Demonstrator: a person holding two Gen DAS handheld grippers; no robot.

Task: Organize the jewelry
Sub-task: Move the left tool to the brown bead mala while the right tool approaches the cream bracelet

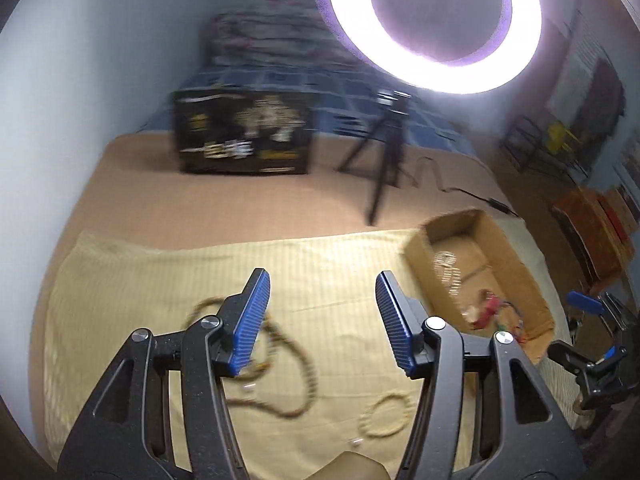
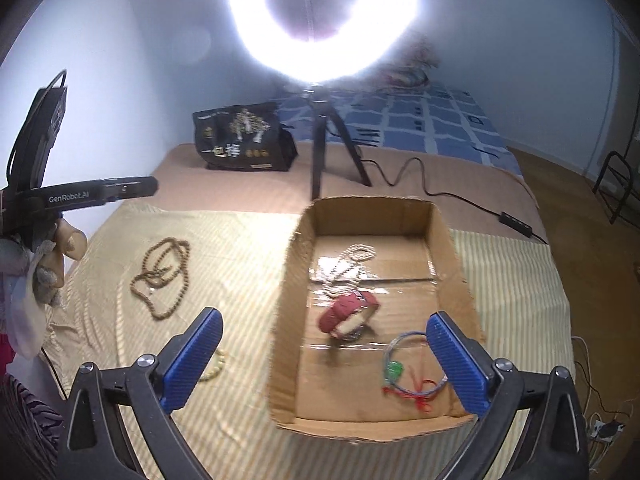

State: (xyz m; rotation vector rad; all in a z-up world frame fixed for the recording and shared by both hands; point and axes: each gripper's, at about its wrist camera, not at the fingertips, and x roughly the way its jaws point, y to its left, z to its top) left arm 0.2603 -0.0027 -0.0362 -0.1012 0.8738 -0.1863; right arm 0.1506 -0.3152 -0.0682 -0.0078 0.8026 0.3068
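An open cardboard box (image 2: 454, 276) sits on a yellow striped cloth (image 2: 244, 248) on the bed. Inside lie a red and cream bangle (image 2: 348, 316), a pale bead string (image 2: 352, 260) and a blue ring with red thread and a green charm (image 2: 408, 372). A long brown bead necklace (image 2: 164, 276) lies on the cloth to the left; it also shows in the left wrist view (image 1: 292, 368). A small pale bead bracelet (image 1: 384, 416) lies near it. My left gripper (image 1: 322, 316) is open above the necklace. My right gripper (image 2: 324, 360) is open above the box, empty.
A ring light on a black tripod (image 2: 320, 152) stands behind the box, its cable (image 2: 452, 196) trailing right. A black printed bag (image 2: 240, 140) stands at the back left. A blue patterned bedsheet (image 2: 420, 120) lies beyond. The box shows at right in the left wrist view (image 1: 516, 264).
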